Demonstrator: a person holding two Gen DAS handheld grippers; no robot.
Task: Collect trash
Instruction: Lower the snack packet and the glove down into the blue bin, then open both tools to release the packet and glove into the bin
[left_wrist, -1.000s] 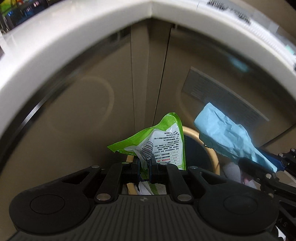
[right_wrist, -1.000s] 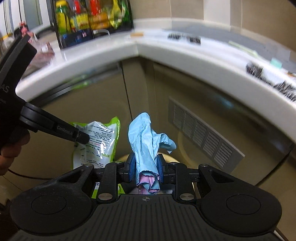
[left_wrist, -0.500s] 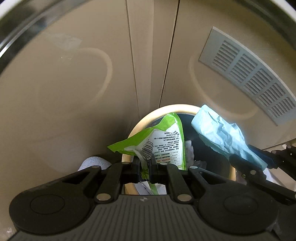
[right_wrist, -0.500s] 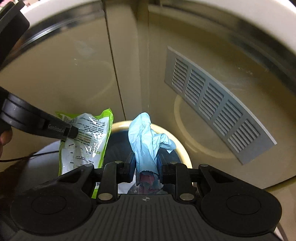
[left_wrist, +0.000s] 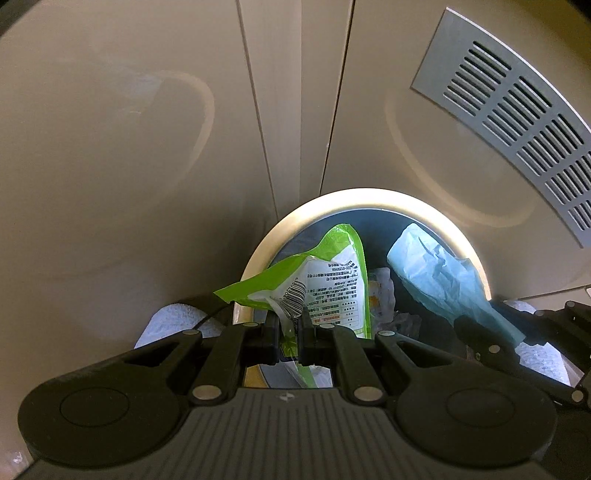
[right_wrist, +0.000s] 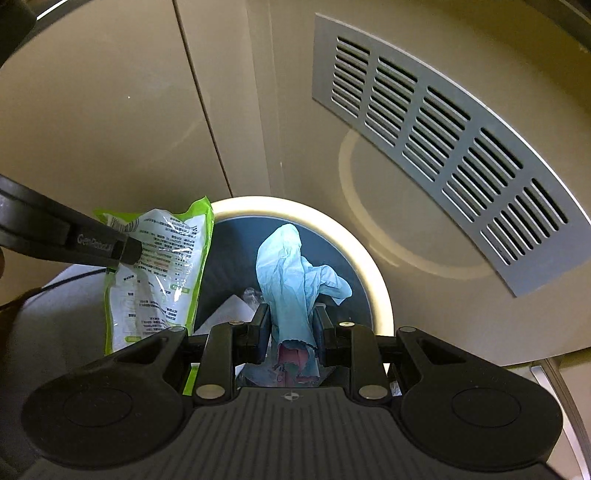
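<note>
My left gripper (left_wrist: 289, 326) is shut on a green and white snack wrapper (left_wrist: 325, 284) and holds it over the round trash bin (left_wrist: 373, 197). The wrapper (right_wrist: 155, 273) and the left gripper (right_wrist: 122, 251) also show in the right wrist view. My right gripper (right_wrist: 290, 328) is shut on a crumpled light blue glove (right_wrist: 295, 273) above the bin's cream rim (right_wrist: 380, 291). The glove (left_wrist: 439, 280) and right gripper (left_wrist: 469, 328) show at the right of the left wrist view. Pieces of trash (left_wrist: 380, 291) lie inside the bin.
Beige cabinet doors (left_wrist: 129, 147) stand right behind the bin, one with a grey vent grille (right_wrist: 443, 140). A white cloth-like thing (left_wrist: 173, 325) lies on the floor left of the bin, and a black cable (right_wrist: 70, 280) runs there.
Both grippers have tilted down and moved lower toward the bin. The countertop has left view and the bin opening now shows fully under the wrapper and glove.
</note>
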